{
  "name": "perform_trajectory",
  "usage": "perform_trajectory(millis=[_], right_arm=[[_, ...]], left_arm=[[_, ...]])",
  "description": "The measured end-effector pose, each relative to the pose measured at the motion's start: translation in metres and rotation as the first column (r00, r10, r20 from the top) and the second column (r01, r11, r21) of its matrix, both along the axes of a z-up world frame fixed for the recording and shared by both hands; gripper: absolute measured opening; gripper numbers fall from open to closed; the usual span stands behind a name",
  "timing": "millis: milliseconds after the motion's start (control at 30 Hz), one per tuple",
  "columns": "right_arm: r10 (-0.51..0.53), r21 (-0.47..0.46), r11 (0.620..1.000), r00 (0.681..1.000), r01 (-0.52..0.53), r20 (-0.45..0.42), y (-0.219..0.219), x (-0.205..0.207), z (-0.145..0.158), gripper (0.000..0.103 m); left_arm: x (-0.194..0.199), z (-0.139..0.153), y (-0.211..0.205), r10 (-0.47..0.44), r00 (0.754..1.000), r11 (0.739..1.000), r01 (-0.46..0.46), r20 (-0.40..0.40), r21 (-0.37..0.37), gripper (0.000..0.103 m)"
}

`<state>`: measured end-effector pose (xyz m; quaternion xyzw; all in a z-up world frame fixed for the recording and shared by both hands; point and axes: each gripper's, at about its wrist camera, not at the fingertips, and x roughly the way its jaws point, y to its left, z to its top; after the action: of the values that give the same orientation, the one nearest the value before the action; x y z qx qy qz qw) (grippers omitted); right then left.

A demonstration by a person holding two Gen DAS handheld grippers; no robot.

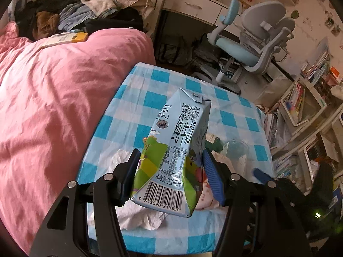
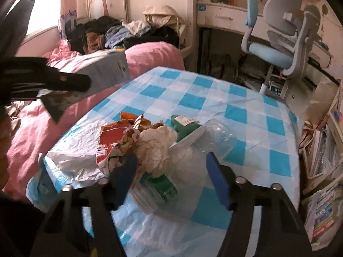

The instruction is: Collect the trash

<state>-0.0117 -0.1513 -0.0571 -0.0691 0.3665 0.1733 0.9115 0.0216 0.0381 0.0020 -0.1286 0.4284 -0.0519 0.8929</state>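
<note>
My left gripper (image 1: 169, 171) is shut on a light blue milk carton (image 1: 171, 150) and holds it above the blue-checked table (image 1: 150, 98). The carton also shows in the right wrist view (image 2: 103, 72), held up at the left by the left gripper. My right gripper (image 2: 171, 180) is open, low over a trash pile: a red snack wrapper (image 2: 111, 143), crumpled tissue (image 2: 156, 145), a clear plastic bottle (image 2: 205, 135) and a green item (image 2: 184, 126). A white plastic bag (image 2: 72, 156) lies under the pile. In the left wrist view the right gripper's blue pad (image 1: 260, 174) shows at the right.
A bed with a pink duvet (image 1: 53, 107) borders the table's left side. A blue-grey desk chair (image 1: 253, 49) stands beyond the table. Shelves of books (image 1: 304, 111) crowd the right.
</note>
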Motion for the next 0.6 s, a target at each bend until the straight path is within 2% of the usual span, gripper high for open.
perform_trajectory(millis=[33, 100, 167, 200, 367, 600], right_arm=[[0.0, -0.002, 1.0, 1.0, 0.0, -0.006, 0.004, 0.004, -0.003, 0.058], [-0.001, -0.003, 1.0, 1.0, 0.001, -0.013, 0.009, 0.007, -0.007, 0.04], [0.004, 0.017, 1.0, 1.0, -0.004, -0.023, 0.011, 0.009, -0.009, 0.031], [0.005, 0.027, 1.0, 1.0, -0.005, -0.023, 0.01, 0.009, -0.008, 0.021], [-0.018, 0.124, 0.992, 1.0, 0.017, 0.009, -0.006, 0.004, 0.007, 0.02], [-0.064, 0.232, 0.972, 0.995, 0.045, 0.076, -0.031, -0.006, 0.027, 0.019]], left_arm=[[-0.001, 0.001, 0.0, -0.001, 1.0, 1.0, 0.001, 0.003, 0.0, 0.057], [-0.001, 0.003, 0.0, -0.003, 1.0, 1.0, 0.003, 0.01, 0.002, 0.057], [-0.002, 0.004, 0.0, -0.002, 1.0, 1.0, 0.002, 0.016, 0.011, 0.057], [-0.001, 0.005, 0.0, -0.002, 1.0, 1.0, 0.001, 0.019, 0.016, 0.057], [0.0, 0.008, 0.006, 0.011, 1.0, 1.0, -0.011, 0.025, 0.0, 0.057], [-0.001, 0.009, 0.0, 0.003, 0.999, 1.0, -0.004, 0.032, 0.017, 0.057]])
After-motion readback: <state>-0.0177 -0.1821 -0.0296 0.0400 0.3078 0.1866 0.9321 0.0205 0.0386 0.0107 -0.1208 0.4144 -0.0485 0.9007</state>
